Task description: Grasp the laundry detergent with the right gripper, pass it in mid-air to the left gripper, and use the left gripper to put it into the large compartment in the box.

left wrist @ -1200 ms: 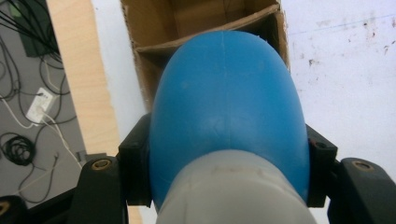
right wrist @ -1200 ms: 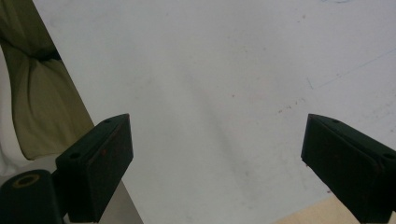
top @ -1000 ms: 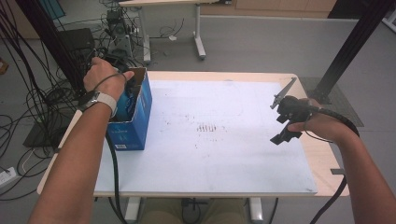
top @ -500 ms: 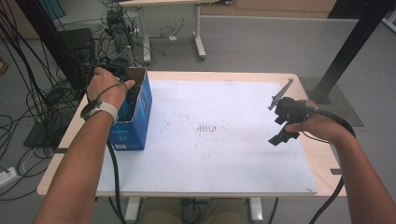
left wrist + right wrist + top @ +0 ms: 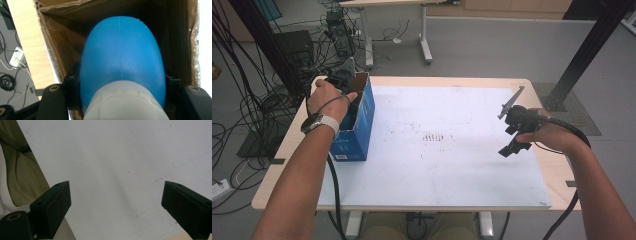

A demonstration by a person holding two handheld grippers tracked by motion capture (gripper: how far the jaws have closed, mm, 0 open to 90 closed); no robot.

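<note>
The left gripper [image 5: 343, 82] is clamped on a blue, rounded bottle-like thing [image 5: 122, 65] with a pale cap end, held down inside the open cardboard box [image 5: 359, 120] at the table's left edge; apart from it, the box's brown inside looks bare. If the jaws let go while it hangs above the floor of the box, it could drop and tip, or the gripper might snag a flap. The right gripper [image 5: 511, 127] hovers wide open and empty over the white table [image 5: 452, 165].
</note>
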